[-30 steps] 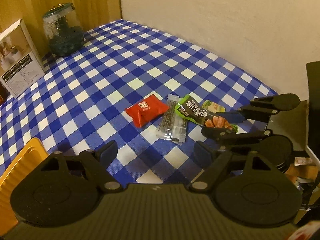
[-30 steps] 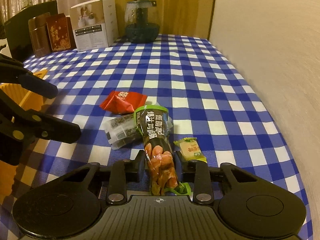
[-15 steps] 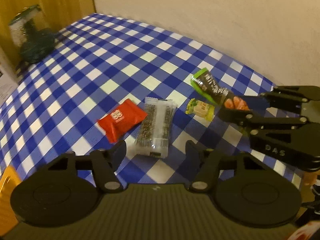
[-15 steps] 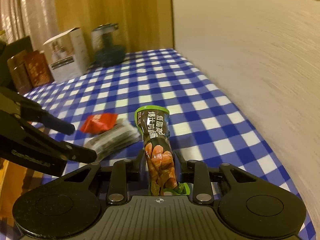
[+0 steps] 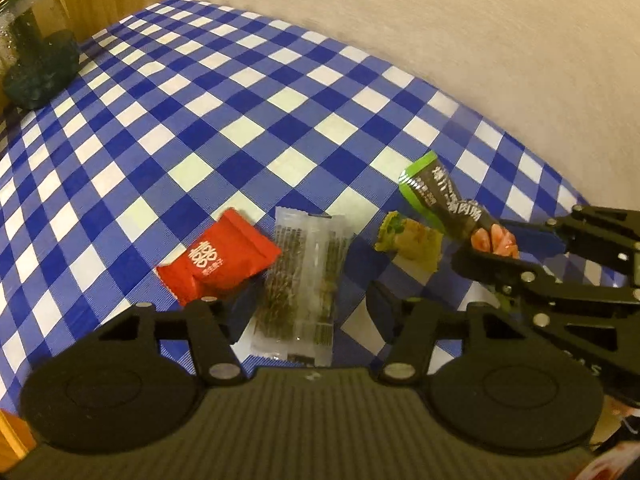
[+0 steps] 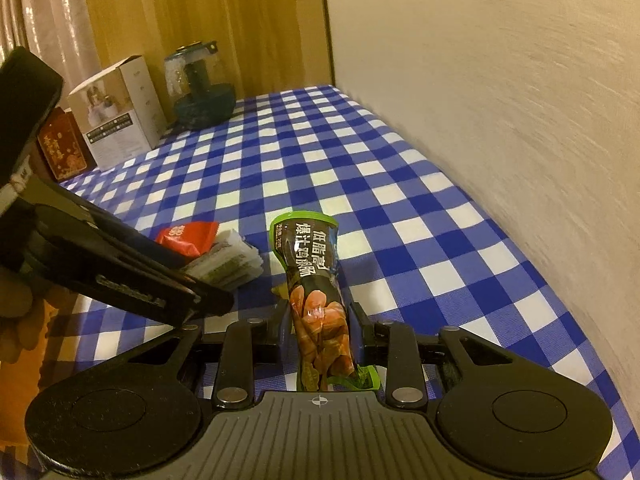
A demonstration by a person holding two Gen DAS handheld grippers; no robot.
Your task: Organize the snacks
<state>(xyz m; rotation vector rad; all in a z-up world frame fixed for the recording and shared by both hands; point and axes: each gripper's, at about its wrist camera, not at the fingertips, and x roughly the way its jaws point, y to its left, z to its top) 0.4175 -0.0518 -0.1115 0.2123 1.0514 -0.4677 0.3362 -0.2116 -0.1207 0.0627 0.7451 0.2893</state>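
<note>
On blue-checked tablecloth [image 5: 248, 92], wall at 1 o'clock; left gripper [image 5: 306, 308] half-wide, closing around clear snack pack [image 5: 304, 280]; right gripper [image 6: 320, 334] clamps sausage packet [image 6: 316, 280].

- The bottom of the clear packet [image 5: 303, 280] goes behind the left gripper's body.
- The small yellow-green snack [image 6: 276, 290] is nearly all hidden behind the black-and-green pouch [image 6: 316, 280].
- The glass jar [image 5: 30, 48] is cut off by the picture's edge.
- The words on the white box [image 6: 116, 110] are too small to read.
</note>
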